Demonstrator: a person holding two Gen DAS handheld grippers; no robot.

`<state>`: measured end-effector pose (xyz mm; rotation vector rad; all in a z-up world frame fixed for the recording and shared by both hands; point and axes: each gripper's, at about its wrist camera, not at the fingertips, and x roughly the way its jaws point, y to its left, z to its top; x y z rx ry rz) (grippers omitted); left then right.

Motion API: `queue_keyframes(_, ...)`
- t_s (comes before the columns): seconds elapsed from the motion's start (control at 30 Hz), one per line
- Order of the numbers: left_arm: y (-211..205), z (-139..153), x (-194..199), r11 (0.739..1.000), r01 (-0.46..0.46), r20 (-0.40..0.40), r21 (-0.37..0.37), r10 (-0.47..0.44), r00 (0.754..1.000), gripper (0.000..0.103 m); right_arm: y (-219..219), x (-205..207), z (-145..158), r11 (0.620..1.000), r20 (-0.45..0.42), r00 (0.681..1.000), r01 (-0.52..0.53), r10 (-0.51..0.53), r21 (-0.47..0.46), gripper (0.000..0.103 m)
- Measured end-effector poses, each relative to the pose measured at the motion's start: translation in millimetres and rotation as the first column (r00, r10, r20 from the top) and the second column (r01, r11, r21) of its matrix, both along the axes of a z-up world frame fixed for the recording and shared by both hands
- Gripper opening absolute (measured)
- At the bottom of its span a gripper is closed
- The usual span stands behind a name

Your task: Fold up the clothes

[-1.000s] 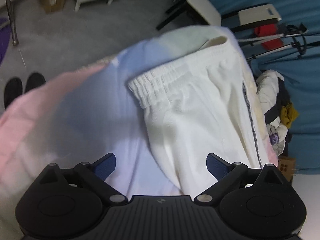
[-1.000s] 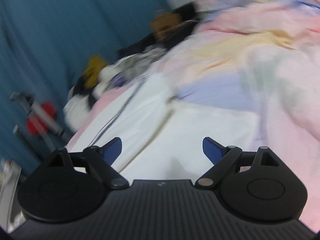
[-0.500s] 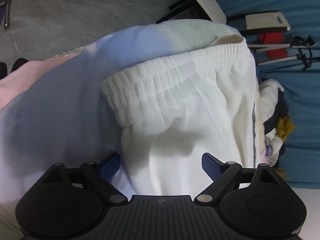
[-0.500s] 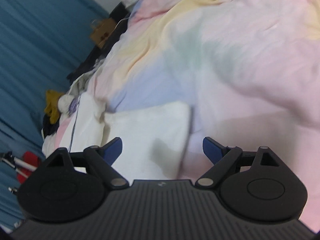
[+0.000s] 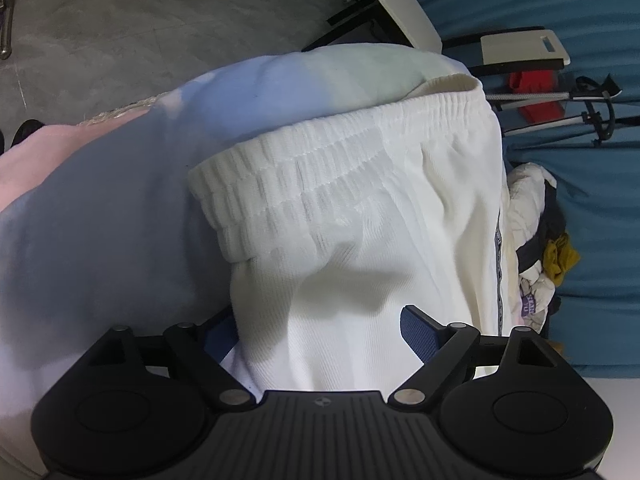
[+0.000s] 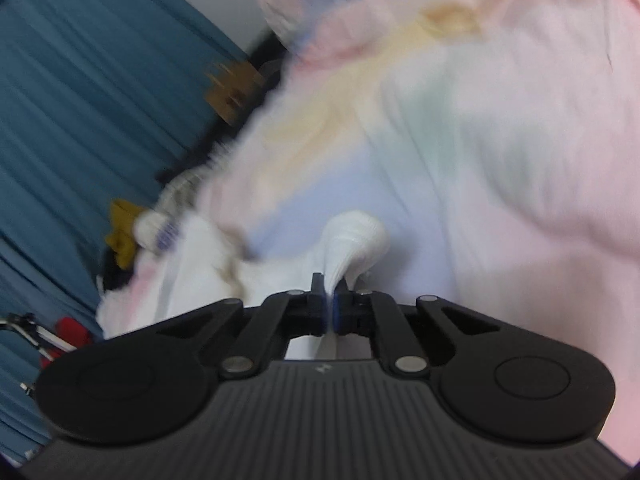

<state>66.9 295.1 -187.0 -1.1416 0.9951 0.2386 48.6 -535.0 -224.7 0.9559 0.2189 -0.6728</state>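
White ribbed cotton, a pair of trousers [image 5: 360, 240] with an elastic waistband [image 5: 328, 168] and a grey side stripe [image 5: 498, 256], lies spread on a pastel bedspread [image 5: 120, 208] of pink, blue and pale green. My right gripper [image 6: 330, 312] is clamped on a bunched fold of the white cloth [image 6: 352, 236], the fingers pressed together with fabric squeezed out ahead of them. My left gripper [image 5: 316, 332] stands with its blue pads [image 5: 416, 328] well apart, straddling the trouser cloth below the waistband without pinching it; those jaws have just been narrowing slightly.

I judge the fold is only starting. To do it well, I should close the left tool on the cloth's near edge, matching the right's hold, then lift both together so the fabric carries over flat, not twisted.

Beyond the waistband the bed's edge drops to grey floor [image 5: 120, 40]. A heap of other clothes [image 5: 540, 240] sits just beside the striped seam, against a blue curtain [image 6: 100, 80]. Open bedspread lies ahead of the right gripper, though that view is blurred.
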Motion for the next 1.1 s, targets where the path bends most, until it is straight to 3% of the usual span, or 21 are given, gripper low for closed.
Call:
queue_keyframes(0.1,-3.8,3.3,2.7,0.999,0.043,-0.006,0.026,-0.042,0.999,0.087,7.6,-8.0,20.8,0.994,0.049,0.999,0.024,-0.019,-0.103,0.005)
queue_keyframes(0.23,-3.3,1.9,2.7,0.999,0.042,-0.016,0.027,-0.042,0.999,0.083,0.2,-15.0,11.1,0.994,0.005,0.997,0.079,-0.078,-0.078,0.005)
queue_keyframes(0.3,-2.3,1.1,0.7,0.999,0.024,-0.036,0.043,-0.023,0.999,0.059,-5.1,-10.8,-3.2,0.996,-0.049,0.996,0.076,-0.078,-0.041,0.005)
queue_keyframes(0.37,-0.5,1.6,-3.4,0.999,0.001,-0.048,0.053,0.001,0.999,0.042,-7.4,-10.2,-11.4,0.997,-0.069,0.994,0.079,-0.08,-0.019,0.005)
queue_keyframes(0.4,0.9,2.5,-6.6,0.999,-0.01,-0.038,0.049,0.012,0.999,0.022,-6.7,-11.7,-11.0,0.997,-0.061,0.995,0.08,-0.081,-0.02,0.005)
queue_keyframes(0.43,2.1,4.5,-10.0,0.999,-0.017,-0.012,0.04,0.018,1.0,0.008,-5.4,-12.4,-8.5,0.996,-0.049,0.996,0.079,-0.08,-0.029,0.005)
queue_keyframes(0.63,-1.7,43.6,-30.6,0.996,-0.041,0.162,0.077,0.028,0.986,0.006,9.8,-25.9,15.8,0.992,0.011,0.996,0.09,-0.089,-0.086,0.005)
queue_keyframes(0.83,8.5,92.8,-54.3,0.997,-0.064,0.358,0.043,0.045,0.933,0.004,13.9,-46.9,39.3,0.988,0.086,0.989,0.129,-0.121,-0.09,0.005)
queue_keyframes(0.97,4.2,121.6,-26.8,0.996,-0.07,0.408,0.055,0.041,0.912,0.004,9.3,-24.2,69.2,0.985,0.125,0.986,0.123,-0.107,-0.125,0.005)
queue_keyframes(1.1,7.2,137.5,31.1,0.992,-0.114,0.409,0.05,0.084,0.909,0.003,3.6,37.1,103.8,0.975,0.107,0.993,0.078,-0.056,-0.21,0.005)
